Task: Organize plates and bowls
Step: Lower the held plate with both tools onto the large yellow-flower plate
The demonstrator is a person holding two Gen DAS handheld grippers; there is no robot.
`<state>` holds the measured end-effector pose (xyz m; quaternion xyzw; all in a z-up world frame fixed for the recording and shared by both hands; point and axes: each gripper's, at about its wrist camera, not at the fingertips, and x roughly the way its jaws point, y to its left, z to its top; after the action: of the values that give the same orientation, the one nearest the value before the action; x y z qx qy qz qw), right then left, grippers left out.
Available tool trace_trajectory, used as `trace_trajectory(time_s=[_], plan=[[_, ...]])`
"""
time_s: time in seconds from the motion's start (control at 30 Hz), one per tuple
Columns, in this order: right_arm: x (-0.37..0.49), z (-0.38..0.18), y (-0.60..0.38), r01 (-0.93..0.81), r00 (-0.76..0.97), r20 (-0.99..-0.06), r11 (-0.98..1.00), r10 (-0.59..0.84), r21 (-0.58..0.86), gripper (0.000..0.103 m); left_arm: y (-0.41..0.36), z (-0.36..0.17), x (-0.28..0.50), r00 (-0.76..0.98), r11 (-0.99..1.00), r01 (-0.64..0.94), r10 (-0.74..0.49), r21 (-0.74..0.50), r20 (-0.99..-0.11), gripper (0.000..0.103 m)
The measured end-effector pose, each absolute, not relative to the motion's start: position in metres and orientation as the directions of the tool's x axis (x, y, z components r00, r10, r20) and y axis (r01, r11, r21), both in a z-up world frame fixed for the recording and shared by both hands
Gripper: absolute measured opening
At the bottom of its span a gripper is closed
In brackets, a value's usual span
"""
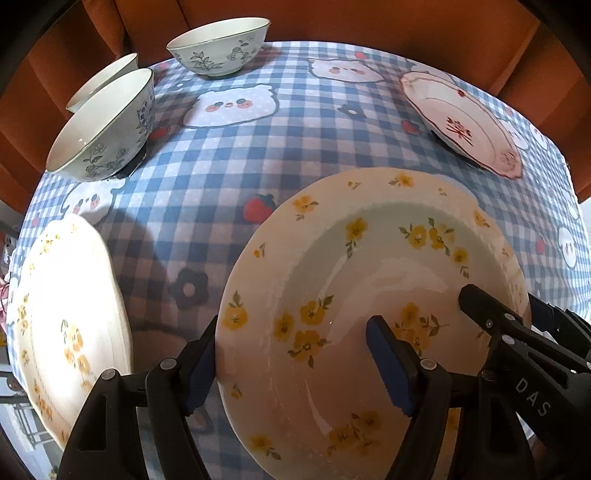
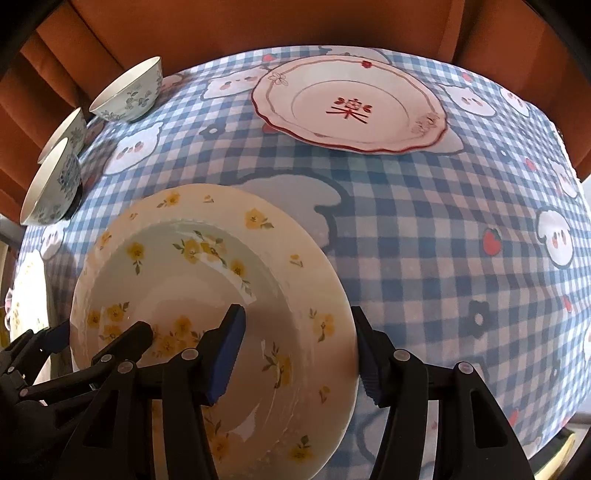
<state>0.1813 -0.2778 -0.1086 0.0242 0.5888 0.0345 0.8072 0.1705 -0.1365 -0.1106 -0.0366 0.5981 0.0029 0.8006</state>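
The left tool (image 1: 295,373) straddles the left rim of the yellow plate (image 1: 369,314): one blue pad outside the rim, one inside the well. The right tool (image 2: 299,354) straddles the opposite rim the same way. Both stand partly open; whether the pads press the rim or merely flank it I cannot tell, nor whether the plate is off the surface (image 2: 443,240).

Left to right: a second yellow plate (image 1: 66,314) lies at the surface's near left edge. Three bowls (image 1: 107,129) sit at the far left corner, two close together, the third (image 1: 221,46) a little apart. The held plate is near the middle. A red plate (image 2: 351,103) lies by the far right edge.

Risks, as I judge them: two tools on one glazed rim can slip if they move unevenly, tilting or dropping the plate. Swinging left may clip the second plate, which seems to sit close to the edge.

Open room is the checked cloth between the plates and toward the near right corner; the far edge backs onto orange upholstery (image 2: 258,22).
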Motion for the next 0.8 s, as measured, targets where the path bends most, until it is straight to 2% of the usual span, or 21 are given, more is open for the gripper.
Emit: trace_trajectory(time_s=[0.37,0.8], plan=[[0.151,-0.083,-0.283,0.027,0.339,-0.94,0.998,0.043,0.055,0.061,-0.134,-0.09,0.152,0.316,0.996,-0.006,-0.077,-0.084,-0.946,0.076],[0.132,-0.043,-0.241,0.057,0.392,-0.92,0.998,0.001,0.025,0.061,-0.088,-0.06,0.135,0.369,0.993,0.013,-0.116,-0.12,-0.922,0.076]])
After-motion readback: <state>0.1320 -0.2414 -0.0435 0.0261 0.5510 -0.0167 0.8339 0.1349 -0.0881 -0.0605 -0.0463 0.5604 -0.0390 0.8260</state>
